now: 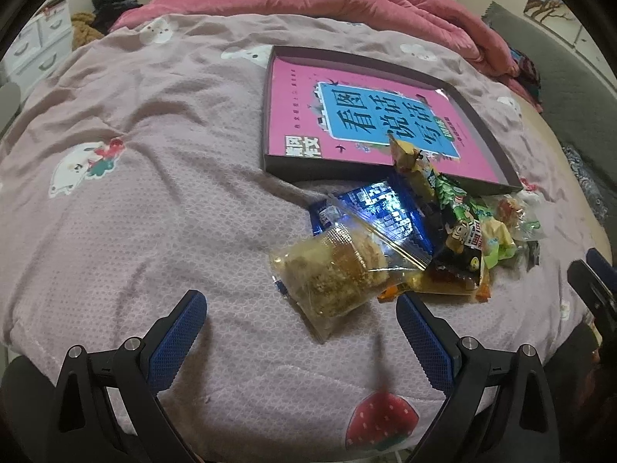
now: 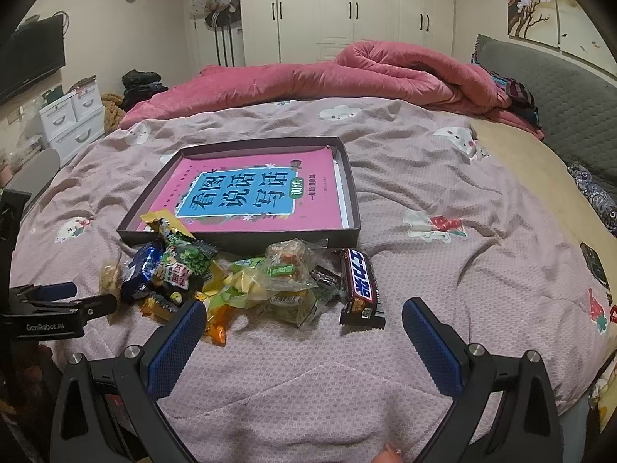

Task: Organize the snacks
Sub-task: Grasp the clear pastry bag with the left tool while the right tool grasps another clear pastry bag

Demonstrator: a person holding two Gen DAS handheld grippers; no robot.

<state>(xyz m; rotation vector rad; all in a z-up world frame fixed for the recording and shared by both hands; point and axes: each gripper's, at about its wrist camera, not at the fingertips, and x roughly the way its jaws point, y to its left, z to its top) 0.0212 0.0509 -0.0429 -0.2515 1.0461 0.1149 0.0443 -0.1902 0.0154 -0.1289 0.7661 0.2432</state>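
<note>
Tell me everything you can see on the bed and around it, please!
tray: 1, dark, shallow, middle of the bed
book: 1, pink with blue panel, flat inside the tray
snack pile: several mixed packets, on the bedspread at the tray's near edge
chocolate bar: 1, brown wrapper, right end of the pile
clear snack bag: 1, see-through, left end of the pile
blue packet: 1, shiny blue, behind the clear bag
bedspread: 1, mauve with cartoon prints
quilt: 1, pink, bunched at the far side
wardrobe: white doors, far wall
left gripper: blue fingers open, empty
right gripper: blue fingers open, empty
</note>
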